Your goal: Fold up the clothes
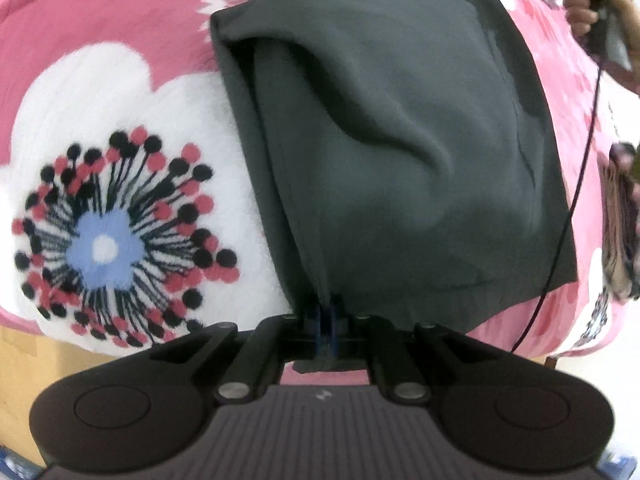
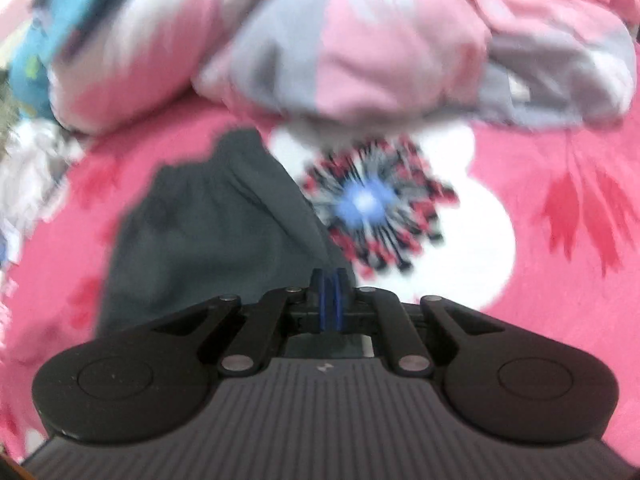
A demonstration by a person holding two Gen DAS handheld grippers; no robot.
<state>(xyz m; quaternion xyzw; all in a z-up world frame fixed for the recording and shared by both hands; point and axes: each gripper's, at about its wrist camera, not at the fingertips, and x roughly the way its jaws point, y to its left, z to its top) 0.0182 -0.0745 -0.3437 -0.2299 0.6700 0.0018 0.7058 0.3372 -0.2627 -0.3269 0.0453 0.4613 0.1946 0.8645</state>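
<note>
A dark grey garment (image 1: 380, 140) lies partly folded on a pink flowered sheet (image 1: 100, 12). My left gripper (image 1: 326, 312) is shut on the garment's near edge, with cloth pinched between the blue pads. In the right wrist view the same grey garment (image 2: 200, 232) lies on the sheet (image 2: 560, 300). My right gripper (image 2: 329, 284) is shut at the garment's right edge; the blurred view hides whether cloth is between its pads.
A large white flower print (image 1: 104, 248) lies left of the garment. A pink and grey bundle of cloth (image 2: 340, 40) is piled beyond it, with teal cloth (image 2: 52, 20) at the far left. A hand with a black cable (image 1: 588, 8) shows at the upper right.
</note>
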